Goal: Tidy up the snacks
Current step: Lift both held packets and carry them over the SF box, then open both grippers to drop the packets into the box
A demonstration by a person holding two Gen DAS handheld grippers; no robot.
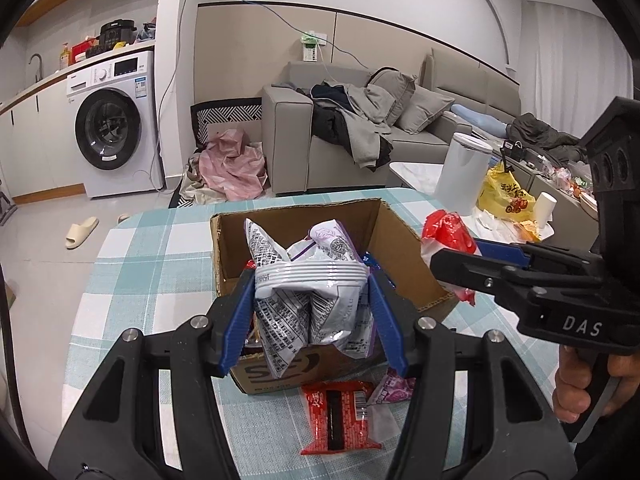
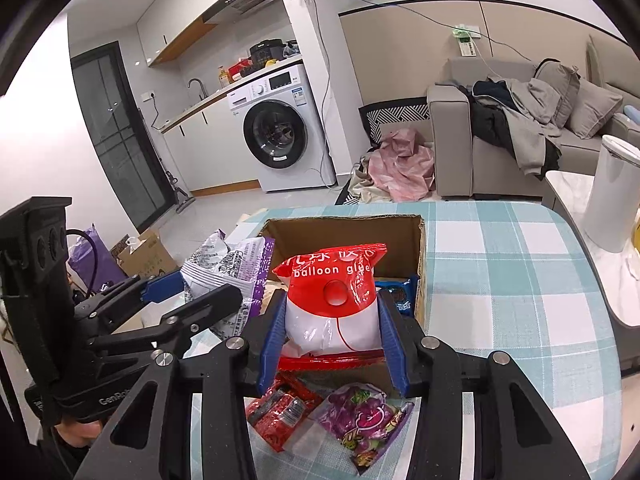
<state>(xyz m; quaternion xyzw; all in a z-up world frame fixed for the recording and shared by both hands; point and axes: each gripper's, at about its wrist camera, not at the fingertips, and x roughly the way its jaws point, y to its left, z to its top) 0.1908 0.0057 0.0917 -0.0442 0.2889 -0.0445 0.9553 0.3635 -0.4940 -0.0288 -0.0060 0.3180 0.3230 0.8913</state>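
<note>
My left gripper point(image 1: 310, 280) is shut on a silver and purple snack bag point(image 1: 308, 280) and holds it over the open cardboard box point(image 1: 396, 240). My right gripper point(image 2: 332, 320) is shut on a red and white "balloon" packet point(image 2: 332, 296), held above the box's point(image 2: 344, 232) near edge. In the left wrist view the right gripper point(image 1: 452, 268) and its red packet point(image 1: 448, 236) hang at the box's right wall. A blue packet point(image 2: 402, 296) lies inside the box. A red snack packet point(image 1: 340, 416) and a purple grape candy packet point(image 2: 364, 416) lie on the table before the box.
The box stands on a table with a teal checked cloth point(image 2: 500, 280). A white bin point(image 1: 464, 172), a yellow bag point(image 1: 506, 192) and a paper cup point(image 1: 546, 208) stand on a side table at the right. A sofa point(image 1: 288, 136) and washing machine point(image 1: 116, 128) are behind.
</note>
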